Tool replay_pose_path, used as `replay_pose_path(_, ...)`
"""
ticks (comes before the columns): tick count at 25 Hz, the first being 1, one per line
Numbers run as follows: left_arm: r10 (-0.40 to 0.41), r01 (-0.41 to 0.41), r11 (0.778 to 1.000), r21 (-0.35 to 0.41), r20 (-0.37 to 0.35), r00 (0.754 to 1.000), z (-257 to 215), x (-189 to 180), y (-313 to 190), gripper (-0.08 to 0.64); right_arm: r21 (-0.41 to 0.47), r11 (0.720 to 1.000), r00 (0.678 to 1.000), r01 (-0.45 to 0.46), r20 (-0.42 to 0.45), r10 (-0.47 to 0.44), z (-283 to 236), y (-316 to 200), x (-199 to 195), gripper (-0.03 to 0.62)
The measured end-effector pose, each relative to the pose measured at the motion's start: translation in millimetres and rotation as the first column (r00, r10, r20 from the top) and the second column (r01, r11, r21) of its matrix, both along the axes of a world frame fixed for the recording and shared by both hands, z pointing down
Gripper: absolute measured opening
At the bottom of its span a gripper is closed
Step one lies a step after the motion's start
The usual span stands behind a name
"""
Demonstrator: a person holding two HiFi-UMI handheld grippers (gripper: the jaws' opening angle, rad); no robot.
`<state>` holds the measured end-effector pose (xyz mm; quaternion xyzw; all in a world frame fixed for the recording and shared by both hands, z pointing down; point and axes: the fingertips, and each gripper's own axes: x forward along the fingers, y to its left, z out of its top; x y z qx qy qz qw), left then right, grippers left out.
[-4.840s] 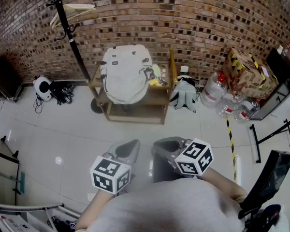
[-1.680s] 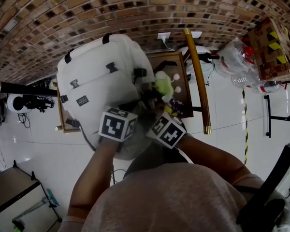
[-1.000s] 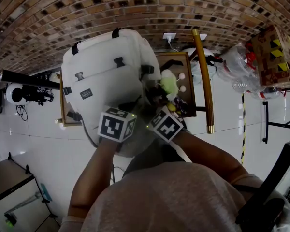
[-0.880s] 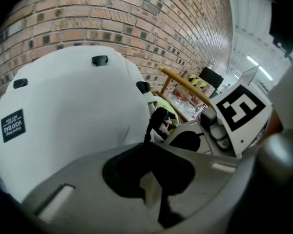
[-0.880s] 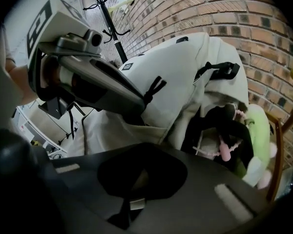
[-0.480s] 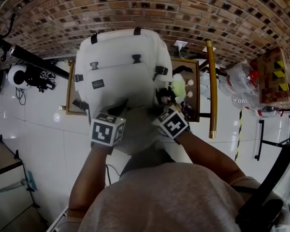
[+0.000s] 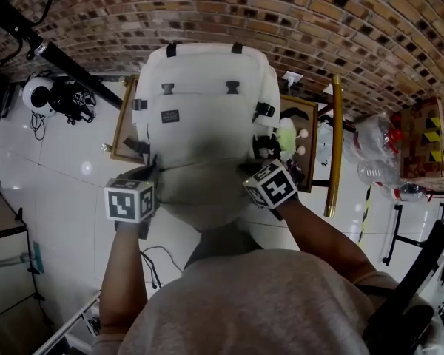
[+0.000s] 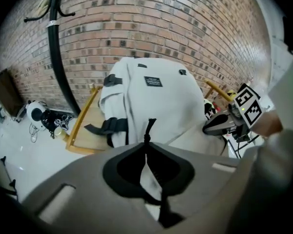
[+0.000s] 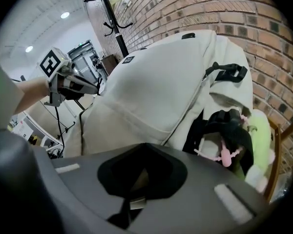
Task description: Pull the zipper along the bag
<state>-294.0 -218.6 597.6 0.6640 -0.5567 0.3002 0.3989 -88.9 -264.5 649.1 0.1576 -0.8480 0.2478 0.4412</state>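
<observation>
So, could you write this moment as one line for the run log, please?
left gripper: shut on zipper cord | right gripper: shut on backpack edge | backpack: upright on wooden rack

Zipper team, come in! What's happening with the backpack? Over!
Left gripper shut on zipper pull. Right gripper shut on backpack. Green toy close by right gripper.

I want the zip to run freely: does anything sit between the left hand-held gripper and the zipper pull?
Nothing visible does. The left hand-held gripper is shut directly on the black pull cord of the white backpack. The right hand-held gripper pinches the backpack's fabric on the other side.
</observation>
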Motion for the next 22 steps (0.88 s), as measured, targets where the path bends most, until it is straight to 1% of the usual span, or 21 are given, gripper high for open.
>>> replay_pose_path(2,-0.035,0.035,0.999,0.005,-0.015,0.999,0.1,-10.9,7.5,0.012,0.003,1.0,1.0,0.003,-0.004,-0.003,-0.1,0.1,-0.6,-0.002)
replay_pose_path(4,-0.051,0.051,0.999,0.01,-0.03,0.998,0.3,-13.6,11.4,0.012,0.007,1.0,1.0,0.009,-0.011,-0.009,0.5,0.5,-1.5,-0.002)
replay_pose_path(8,-0.053,0.053,0.998,0.022,-0.012,0.999,1.3,-12.3,11.6,0.012,0.009,1.0,1.0,0.005,-0.017,-0.005,1.5,1.3,-1.1,-0.002)
replay_pose_path(13,-0.06,0.06,0.998,0.022,-0.018,0.998,3.9,-12.3,13.5,0.012,0.017,1.0,1.0,0.005,-0.02,-0.005,1.9,0.8,-1.1,-0.002)
replay_pose_path(17,-0.05,0.051,0.998,0.028,-0.023,0.998,7.0,-10.5,11.4,0.012,0.015,1.0,1.0,-0.006,-0.028,0.006,1.4,0.0,-1.6,-0.002)
replay_pose_path(20,-0.054,0.055,0.998,0.028,-0.037,0.998,6.6,-16.6,12.0,0.014,0.006,1.0,1.0,-0.002,0.007,0.002,-4.3,3.4,-19.6,-0.002)
replay_pose_path(22,-0.053,0.054,0.998,0.025,-0.036,0.998,6.5,-18.6,12.2,0.014,-0.005,1.0,1.0,0.007,0.01,-0.007,-4.3,6.4,-25.7,-0.002)
